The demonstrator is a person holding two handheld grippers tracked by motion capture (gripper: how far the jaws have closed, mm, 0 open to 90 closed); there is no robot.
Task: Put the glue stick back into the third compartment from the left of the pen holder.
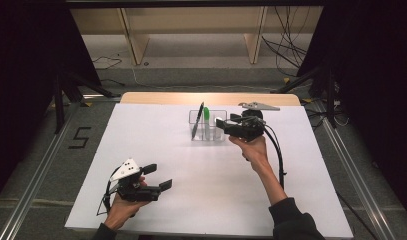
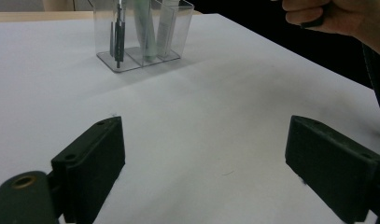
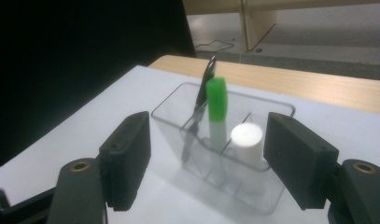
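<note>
Left side first: my left gripper (image 1: pixel 156 177) sits near the front-left of the white table (image 1: pixel 141 130), jaws spread wide w/ nothing between them, just bare tabletop. In the left gripper view it looks across at the clear organizer (image 2: pixel 141 32), well apart from it, so I read it as parked.

Centre-far: the organizer (image 1: pixel 208 126) stands upright near the far edge, split into 3 compartments. A black pen (image 1: pixel 197 120) leans in the left one, a green-capped marker (image 1: pixel 206 118) stands in the middle, a white-topped cylinder (image 1: pixel 218 122) sits in the right one.

Right: my right gripper (image 1: pixel 232 121) hangs just beside the organizer on its right. In the right gripper view the jaws are spread and pinch nothing; the cylinder (image 3: pixel 246 135) is close to the right jaw but apart from it.

Step in hand, as I judge it: a release at the organizer, w/ all 3 items seated and the white cylinder prob. the last one handled. Next move calls for a clean pull-back, up and away, w/o clipping the organizer rim (image 3: pixel 271 105) or the tall marker cap (image 3: pixel 216 100).

Hard to make out: the organizer's clear walls blur the lower ends of the items. What the cylinder actually is I can't tell, maybe a glue stick. In the left gripper view the tops of the organizer and its items are cut off by the frame edge.
</note>
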